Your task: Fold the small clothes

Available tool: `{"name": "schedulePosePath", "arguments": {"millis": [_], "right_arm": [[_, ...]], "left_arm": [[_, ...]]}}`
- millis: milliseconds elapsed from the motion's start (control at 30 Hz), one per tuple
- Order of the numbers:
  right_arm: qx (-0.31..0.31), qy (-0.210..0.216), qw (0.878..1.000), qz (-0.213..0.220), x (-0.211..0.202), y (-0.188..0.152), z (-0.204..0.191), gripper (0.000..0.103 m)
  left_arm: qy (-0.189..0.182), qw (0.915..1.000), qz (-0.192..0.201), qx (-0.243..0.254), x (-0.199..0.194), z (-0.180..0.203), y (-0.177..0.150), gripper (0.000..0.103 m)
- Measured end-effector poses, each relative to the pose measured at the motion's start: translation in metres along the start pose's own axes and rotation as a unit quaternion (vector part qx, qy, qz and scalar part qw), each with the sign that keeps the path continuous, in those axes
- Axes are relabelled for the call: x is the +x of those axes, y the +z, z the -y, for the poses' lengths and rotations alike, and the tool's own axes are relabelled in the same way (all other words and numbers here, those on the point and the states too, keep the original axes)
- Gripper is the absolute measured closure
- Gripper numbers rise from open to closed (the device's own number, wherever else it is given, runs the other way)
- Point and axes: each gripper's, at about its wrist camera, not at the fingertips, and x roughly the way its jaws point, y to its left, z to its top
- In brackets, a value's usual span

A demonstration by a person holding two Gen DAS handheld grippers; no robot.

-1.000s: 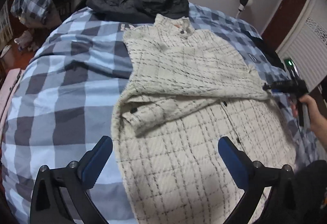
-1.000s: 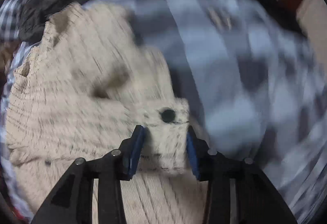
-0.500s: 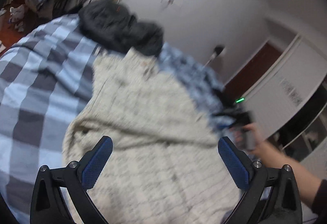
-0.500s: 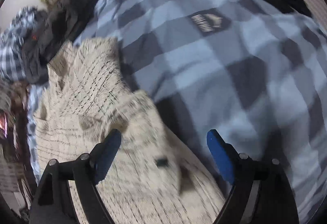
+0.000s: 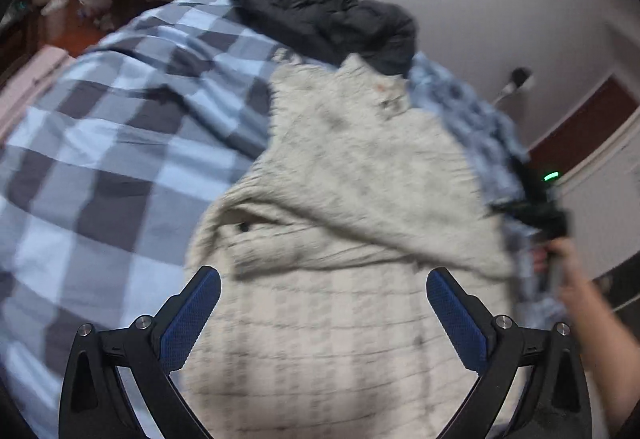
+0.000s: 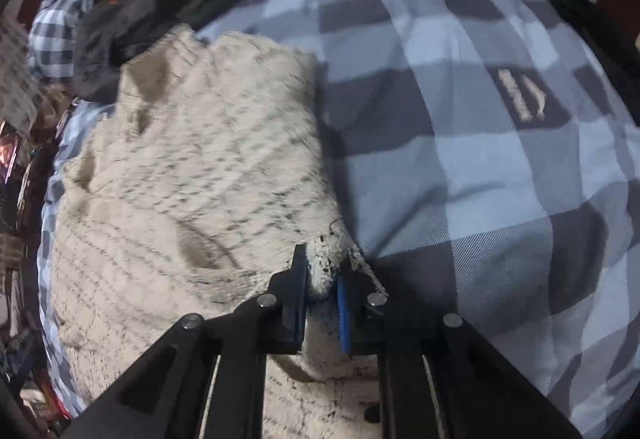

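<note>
I had the cream checked jacket (image 5: 352,199) spread across the middle of the blue checked bedspread (image 5: 120,143), collar toward twelve o'clock, one sleeve already laid across the chest. My right gripper (image 6: 322,281) had just been closing, and its jaws stood nearly together, pinching a bunched bit of the jacket's edge at the garment's three o'clock side. My left gripper (image 5: 324,303) hung over the lower half, jaws spread wide and nothing between them.

To do this fold well, I judged the pinched edge needed lifting only enough to clear the cloth, then carrying straight across toward nine o'clock so the side panel landed flat. The left gripper could have pressed the hem at six o'clock to stop the whole jacket sliding. The knit looked thick and floppy, so a slow carry suited it.

Writing: a dark patch (image 6: 520,95) on the bedspread at two o'clock carried pale lettering, probably a brand mark, too smeared to read. An orange tag (image 5: 380,89) at the collar was unreadable too.
</note>
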Motion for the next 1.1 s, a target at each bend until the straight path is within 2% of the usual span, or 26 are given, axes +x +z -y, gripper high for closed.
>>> {"name": "schedulePosePath", "arguments": {"millis": [100, 167, 267, 333, 400, 433, 467, 533, 600, 633, 667, 700, 767, 800, 867, 967, 1033, 1100], "right_arm": [[-0.021, -0.010, 0.999, 0.033, -0.030, 0.002, -0.011, 0.095], [-0.012, 0.002, 0.998, 0.063, -0.053, 0.010, -0.011, 0.095], [-0.014, 0.018, 0.994, 0.110, -0.080, 0.031, -0.017, 0.095], [-0.018, 0.012, 0.993, 0.117, -0.077, 0.052, -0.027, 0.095], [-0.021, -0.016, 0.995, 0.094, -0.064, 0.068, -0.036, 0.094], [-0.013, -0.034, 0.997, 0.070, -0.048, 0.075, -0.038, 0.089], [-0.003, -0.045, 0.998, 0.053, -0.039, 0.077, -0.035, 0.076], [0.038, -0.080, 0.996, 0.005, -0.018, 0.081, -0.019, 0.062], [0.095, -0.100, 0.990, 0.004, -0.020, 0.079, 0.003, 0.061], [0.114, -0.094, 0.989, 0.022, -0.027, 0.076, 0.012, 0.058], [0.132, -0.087, 0.987, 0.033, -0.032, 0.072, 0.021, 0.046], [0.146, -0.084, 0.985, 0.027, -0.034, 0.067, 0.028, 0.039], [0.150, -0.073, 0.986, 0.002, -0.034, 0.056, 0.031, 0.036], [0.136, -0.055, 0.989, -0.036, -0.035, 0.053, 0.027, 0.036], [0.115, -0.044, 0.991, -0.043, -0.038, 0.048, 0.009, 0.036], [0.058, -0.012, 0.997, -0.059, -0.033, 0.048, -0.044, 0.036], [0.003, 0.008, 0.996, -0.086, -0.019, 0.047, -0.092, 0.036], [-0.069, 0.022, 0.990, -0.122, 0.003, 0.040, -0.150, 0.036]], "left_arm": [[0.049, 0.9970, 0.021, -0.056, -0.017, -0.021, -0.006, 0.000], [0.083, 0.9936, 0.020, -0.074, -0.025, -0.034, -0.007, 0.000], [0.105, 0.9912, 0.029, -0.075, -0.036, -0.044, -0.005, 0.000], [0.136, 0.9888, 0.034, -0.052, -0.043, -0.043, 0.000, 0.000], [0.160, 0.9860, 0.038, -0.027, -0.046, -0.039, 0.005, 0.000], [0.175, 0.9835, 0.041, -0.016, -0.047, -0.037, 0.006, 0.000], [0.186, 0.9815, 0.045, -0.007, -0.047, -0.034, 0.007, 0.000], [0.201, 0.9781, 0.052, 0.010, -0.048, -0.028, 0.007, 0.000], [0.201, 0.9782, 0.051, 0.017, -0.047, -0.024, 0.008, 0.000], [0.195, 0.9794, 0.050, 0.019, -0.047, -0.023, 0.008, 0.000], [0.191, 0.9802, 0.049, 0.019, -0.047, -0.021, 0.008, 0.000], [0.185, 0.9814, 0.047, 0.017, -0.046, -0.020, 0.008, 0.000], [0.171, 0.9840, 0.048, 0.012, -0.047, -0.019, 0.007, 0.000], [0.166, 0.9849, 0.048, 0.010, -0.047, -0.018, 0.007, 0.000], [0.162, 0.9854, 0.052, 0.009, -0.049, -0.016, 0.006, 0.000], [0.167, 0.9845, 0.053, 0.010, -0.050, -0.014, 0.007, 0.000], [0.170, 0.9842, 0.049, 0.009, -0.048, -0.016, 0.007, 0.000], [0.166, 0.9851, 0.045, 0.004, -0.046, -0.018, 0.007, 0.000]]}}
